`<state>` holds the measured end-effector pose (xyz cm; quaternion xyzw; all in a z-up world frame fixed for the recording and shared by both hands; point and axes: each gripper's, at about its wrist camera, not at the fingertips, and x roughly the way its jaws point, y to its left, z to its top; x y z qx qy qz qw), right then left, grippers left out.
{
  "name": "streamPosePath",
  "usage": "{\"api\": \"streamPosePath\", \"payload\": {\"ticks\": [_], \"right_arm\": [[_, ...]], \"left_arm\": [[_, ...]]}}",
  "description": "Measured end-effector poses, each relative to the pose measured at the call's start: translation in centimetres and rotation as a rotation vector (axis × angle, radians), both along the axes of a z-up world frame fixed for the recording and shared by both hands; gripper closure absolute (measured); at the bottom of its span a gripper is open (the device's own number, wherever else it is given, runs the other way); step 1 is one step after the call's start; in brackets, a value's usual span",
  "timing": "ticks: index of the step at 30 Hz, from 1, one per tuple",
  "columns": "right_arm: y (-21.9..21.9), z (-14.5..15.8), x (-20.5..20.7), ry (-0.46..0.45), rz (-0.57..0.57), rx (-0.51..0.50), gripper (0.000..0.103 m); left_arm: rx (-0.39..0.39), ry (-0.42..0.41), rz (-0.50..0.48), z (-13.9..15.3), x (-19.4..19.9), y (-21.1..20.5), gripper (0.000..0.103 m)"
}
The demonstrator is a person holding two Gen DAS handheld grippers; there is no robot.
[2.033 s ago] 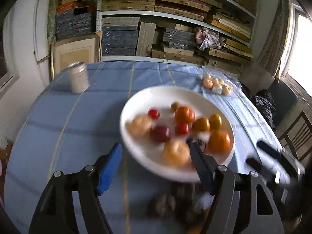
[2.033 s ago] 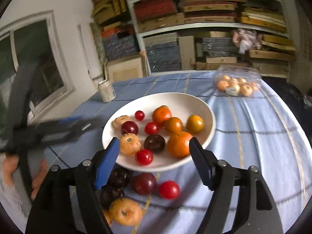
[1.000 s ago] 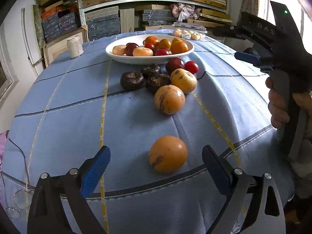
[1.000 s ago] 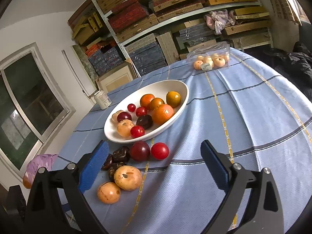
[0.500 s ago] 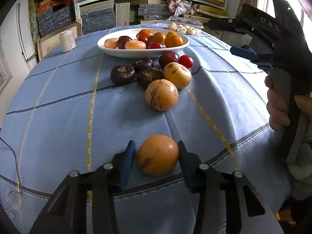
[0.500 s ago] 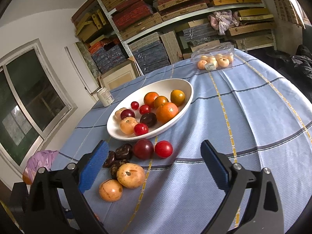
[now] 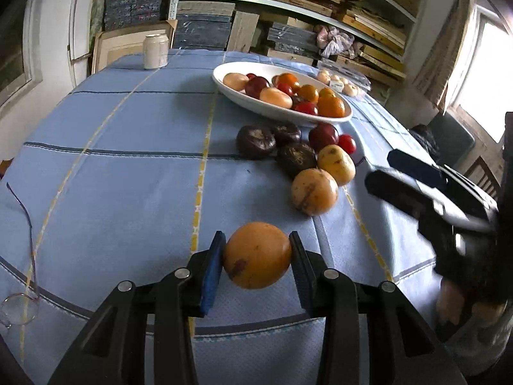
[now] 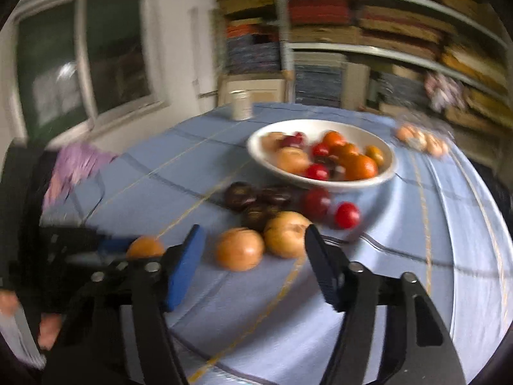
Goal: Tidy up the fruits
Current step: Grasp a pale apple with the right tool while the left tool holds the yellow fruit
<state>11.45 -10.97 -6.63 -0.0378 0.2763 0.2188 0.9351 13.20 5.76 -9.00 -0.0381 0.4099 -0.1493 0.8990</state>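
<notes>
An orange fruit [image 7: 257,255] sits clamped between the pads of the left gripper [image 7: 256,266], low over the near edge of the table [image 7: 128,173]. The right gripper [image 8: 253,256], jaws closing on nothing, approaches the loose cluster: seven fruits outside the white bowl [image 7: 279,109], three dark, two red, two yellow-orange. The bowl holds perhaps ten already, though overlap obscures the count. Roughly half remains to be sorted.

No legible text or labels
</notes>
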Motion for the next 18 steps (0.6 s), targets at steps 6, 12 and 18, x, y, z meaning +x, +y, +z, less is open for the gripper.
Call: {"api": "streamPosePath", "payload": {"ticks": [6, 12, 18], "right_arm": [[0.3, -1.1, 1.4, 0.096, 0.014, 0.007, 0.055], [2.0, -1.8, 1.9, 0.134, 0.068, -0.024, 0.057], [2.9, -2.7, 3.0, 0.178, 0.045, -0.061, 0.056]], "left_arm": [[-0.010, -0.029, 0.050, 0.9, 0.8, 1.9, 0.063], [-0.017, -0.042, 0.095, 1.4, 2.0, 3.6, 0.062], [0.039, -0.070, 0.086, 1.0, 2.0, 2.9, 0.062]]}}
